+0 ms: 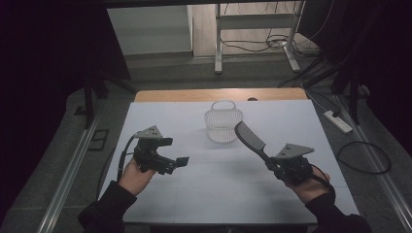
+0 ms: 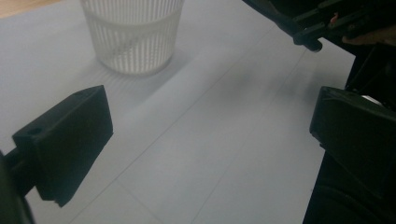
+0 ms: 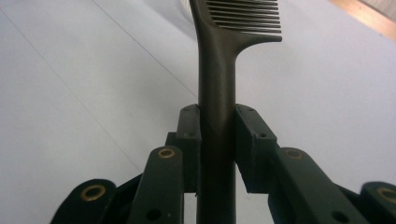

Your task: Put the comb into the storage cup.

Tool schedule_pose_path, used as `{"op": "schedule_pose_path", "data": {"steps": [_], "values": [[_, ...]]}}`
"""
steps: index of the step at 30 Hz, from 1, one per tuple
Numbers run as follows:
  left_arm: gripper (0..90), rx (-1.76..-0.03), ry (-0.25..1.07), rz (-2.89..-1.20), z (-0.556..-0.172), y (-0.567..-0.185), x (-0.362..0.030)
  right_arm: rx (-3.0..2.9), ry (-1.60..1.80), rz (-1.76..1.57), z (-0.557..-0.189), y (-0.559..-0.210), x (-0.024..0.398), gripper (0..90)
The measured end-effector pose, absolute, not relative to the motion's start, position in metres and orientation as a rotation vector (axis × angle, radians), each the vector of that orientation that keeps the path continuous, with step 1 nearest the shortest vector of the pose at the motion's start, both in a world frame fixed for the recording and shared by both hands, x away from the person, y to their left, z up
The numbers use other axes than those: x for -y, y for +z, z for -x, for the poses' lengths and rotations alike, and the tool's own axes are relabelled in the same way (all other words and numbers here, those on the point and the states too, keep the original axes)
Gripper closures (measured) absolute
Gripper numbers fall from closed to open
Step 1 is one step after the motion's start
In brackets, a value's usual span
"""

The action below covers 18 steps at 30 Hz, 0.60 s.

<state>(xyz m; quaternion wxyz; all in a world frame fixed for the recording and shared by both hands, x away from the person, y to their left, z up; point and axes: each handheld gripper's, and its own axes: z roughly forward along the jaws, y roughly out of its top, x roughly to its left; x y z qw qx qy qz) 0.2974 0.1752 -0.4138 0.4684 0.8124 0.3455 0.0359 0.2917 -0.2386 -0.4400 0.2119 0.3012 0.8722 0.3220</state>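
Comb (image 3: 217,70) handle clamped between right tongs (image 3: 217,140), teeth probably near basket (image 1: 223,121)

One black comb (image 1: 250,137) is counted. One white slatted basket (image 1: 223,124) is counted on one white table (image 1: 160,116). Two grippers are counted: a left gripper (image 1: 180,161) and a right gripper (image 1: 272,165). One power strip (image 1: 337,121) is noted on the floor.

Black comb (image 1: 250,136): handle clamped between right gripper (image 1: 270,164) pads, toothed head slanting up beyond jaws, lifted off table, just beside white slatted basket (image 1: 222,124).
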Motion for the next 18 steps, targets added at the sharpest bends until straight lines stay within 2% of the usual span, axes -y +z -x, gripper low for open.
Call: {"op": "schedule_pose_path", "data": {"steps": [18], "values": [[0.8, -0.8, 0.022, -2.012, -0.329, -0.408, -0.138, -2.401, 0.963, -0.721, -0.284, -0.434, 0.227, 71.8]]}}
